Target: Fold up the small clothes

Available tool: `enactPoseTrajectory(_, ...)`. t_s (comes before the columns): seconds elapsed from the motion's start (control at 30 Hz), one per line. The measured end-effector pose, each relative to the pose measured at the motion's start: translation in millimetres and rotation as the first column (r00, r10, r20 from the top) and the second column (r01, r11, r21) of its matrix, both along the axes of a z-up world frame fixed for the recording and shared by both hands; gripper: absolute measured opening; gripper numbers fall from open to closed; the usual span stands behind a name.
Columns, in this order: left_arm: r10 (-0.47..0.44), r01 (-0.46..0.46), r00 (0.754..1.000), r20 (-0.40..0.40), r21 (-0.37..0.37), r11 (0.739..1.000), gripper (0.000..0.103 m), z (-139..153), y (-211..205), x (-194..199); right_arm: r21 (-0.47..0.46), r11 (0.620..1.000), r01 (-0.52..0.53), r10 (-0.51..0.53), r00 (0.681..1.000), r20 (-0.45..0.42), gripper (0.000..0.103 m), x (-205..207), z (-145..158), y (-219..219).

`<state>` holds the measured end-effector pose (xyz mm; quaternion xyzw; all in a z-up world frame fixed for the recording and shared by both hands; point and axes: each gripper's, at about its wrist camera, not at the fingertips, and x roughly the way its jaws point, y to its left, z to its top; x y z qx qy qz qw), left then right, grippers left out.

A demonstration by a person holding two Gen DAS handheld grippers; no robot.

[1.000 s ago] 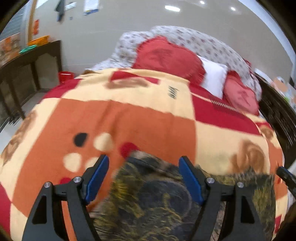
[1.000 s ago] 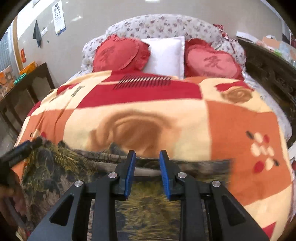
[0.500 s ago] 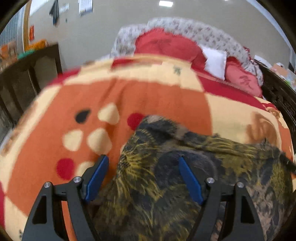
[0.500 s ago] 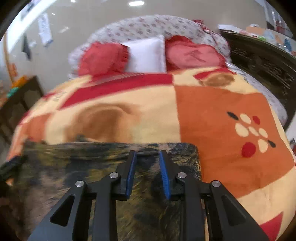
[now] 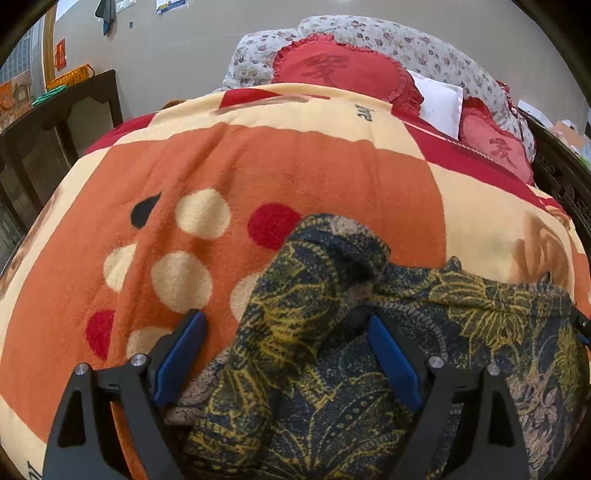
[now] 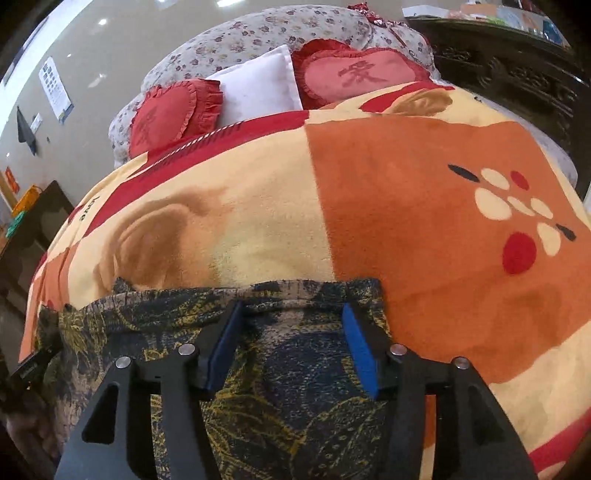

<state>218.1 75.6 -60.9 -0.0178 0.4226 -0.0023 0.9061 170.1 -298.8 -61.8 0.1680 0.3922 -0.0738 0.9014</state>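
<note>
Two grippers work over the bed, one per hand. The left gripper (image 5: 286, 334) has its jaws spread wide and they have just been opening further; the dark garment (image 5: 332, 369) bunches up between them, but neither blue pad presses on it. The right gripper (image 6: 290, 334) has also just been opening, its jaws now parted with the garment's (image 6: 277, 376) top hem lying flat between them, again untouched by the pads. Each gripper shows two blue pads and two black arms; the hands holding them are out of view.

There is one garment, dark blue with a yellow leaf print, spread on the near end of the blanket (image 5: 314, 166). Its left corner is rumpled into a raised fold, its right side lies smoother. Its lower part is cut off by both pictures, so I cannot tell what kind of garment it is.

One blanket covers the bed, in orange, cream and red blocks with dots. At the head I count two red heart cushions (image 6: 173, 110) and one white pillow (image 6: 258, 88) between them, against a flowered headboard (image 6: 258, 33). A dark wooden table (image 5: 48, 140) stands at the left, partly cut off; the things on it are too small to make out.
</note>
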Motion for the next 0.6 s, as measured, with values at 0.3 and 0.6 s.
enactPoseTrajectory(0.3,0.006,-0.006,1.000,0.002,0.013,1.000,0.093,-1,-1,1,-0.079,0.997,0.014,-0.015,1.000,-0.001,0.059,0,5,10)
enactPoseTrajectory(0.6,0.008,-0.008,1.000,0.003,0.007,1.000,0.093,-1,0,1,-0.356,0.934,-0.031,0.068,0.993,0.091,0.055,-18,61,87)
